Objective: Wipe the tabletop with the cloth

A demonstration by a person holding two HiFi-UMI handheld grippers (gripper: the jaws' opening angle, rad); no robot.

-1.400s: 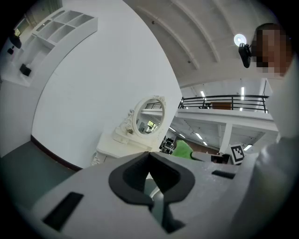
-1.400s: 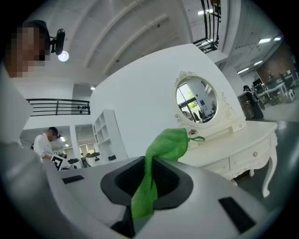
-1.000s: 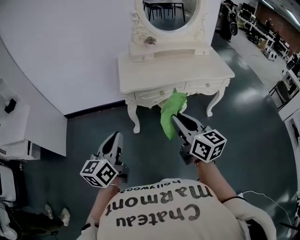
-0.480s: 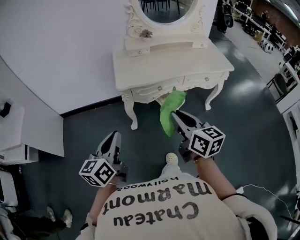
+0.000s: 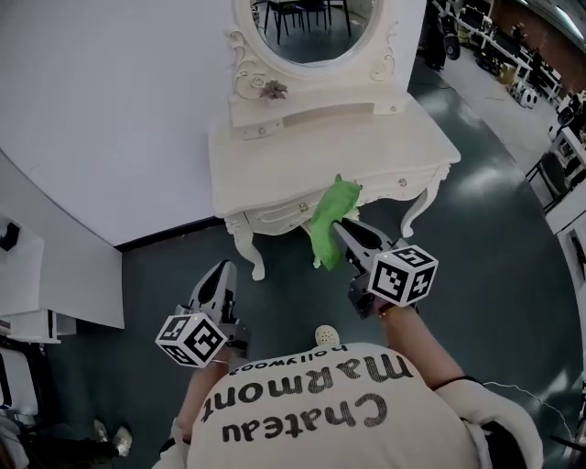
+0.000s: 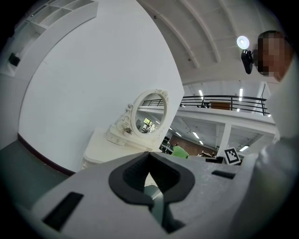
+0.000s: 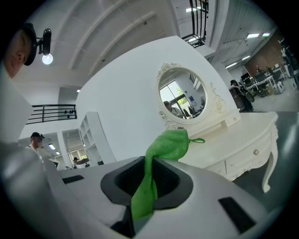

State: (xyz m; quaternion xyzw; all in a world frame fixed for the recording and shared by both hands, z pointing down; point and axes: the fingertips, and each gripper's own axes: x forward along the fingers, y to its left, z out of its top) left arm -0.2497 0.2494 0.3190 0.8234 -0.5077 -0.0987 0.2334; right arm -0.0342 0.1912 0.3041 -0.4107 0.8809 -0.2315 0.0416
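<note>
The right gripper (image 7: pixel 148 159) pinches a green cloth (image 7: pixel 167 146); its bunched top rises past the tips, before a white table (image 7: pixel 243 134) with an oval mirror (image 7: pixel 182 95).

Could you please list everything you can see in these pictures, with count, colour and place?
table: one, cream, against the wall
mirror: one, oval, cream frame, at the table's back
ornament: one, small, brownish, on the ledge below the mirror
cloth: one, green, held in front of the table's front edge
wall: white, behind the table
floor: dark grey-green, all around
left gripper: grey, shut, empty, low at the left
right gripper: grey, shut on the cloth
</note>
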